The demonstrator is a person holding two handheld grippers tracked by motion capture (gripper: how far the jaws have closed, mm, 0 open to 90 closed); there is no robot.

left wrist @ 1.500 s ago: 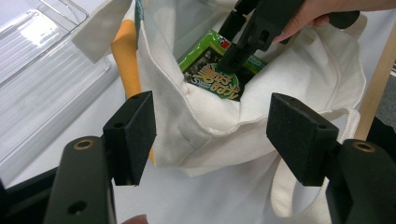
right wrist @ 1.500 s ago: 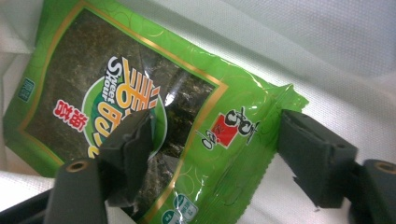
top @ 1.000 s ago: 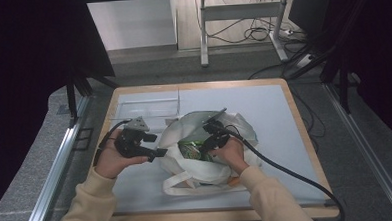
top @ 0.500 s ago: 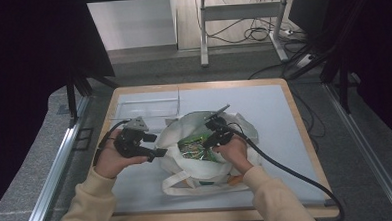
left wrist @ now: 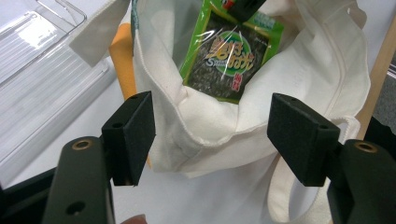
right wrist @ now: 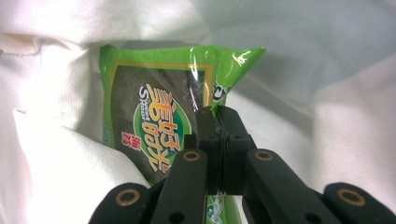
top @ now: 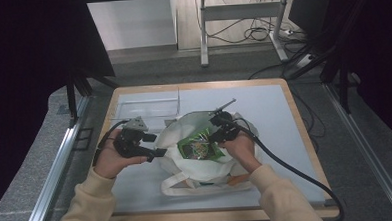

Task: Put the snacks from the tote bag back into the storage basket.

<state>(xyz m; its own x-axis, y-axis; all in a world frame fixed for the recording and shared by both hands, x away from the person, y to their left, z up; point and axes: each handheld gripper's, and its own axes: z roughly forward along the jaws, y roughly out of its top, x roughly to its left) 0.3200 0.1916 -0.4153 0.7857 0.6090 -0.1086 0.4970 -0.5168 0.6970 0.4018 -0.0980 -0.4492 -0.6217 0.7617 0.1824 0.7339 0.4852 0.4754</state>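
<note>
My right gripper (right wrist: 215,122) pinches the green seaweed snack packet (right wrist: 154,121), its lower end buried inside the white tote bag (top: 202,175). My left gripper (left wrist: 212,135) stands spread around the bag's rim, not pressing it.

Cream sleeves (top: 283,199), black grippers (brass-ringed screw holes)

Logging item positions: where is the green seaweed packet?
In the high view, the green seaweed packet sits mid-table in the white tote bag's mouth, pinched by the right tool.
</note>
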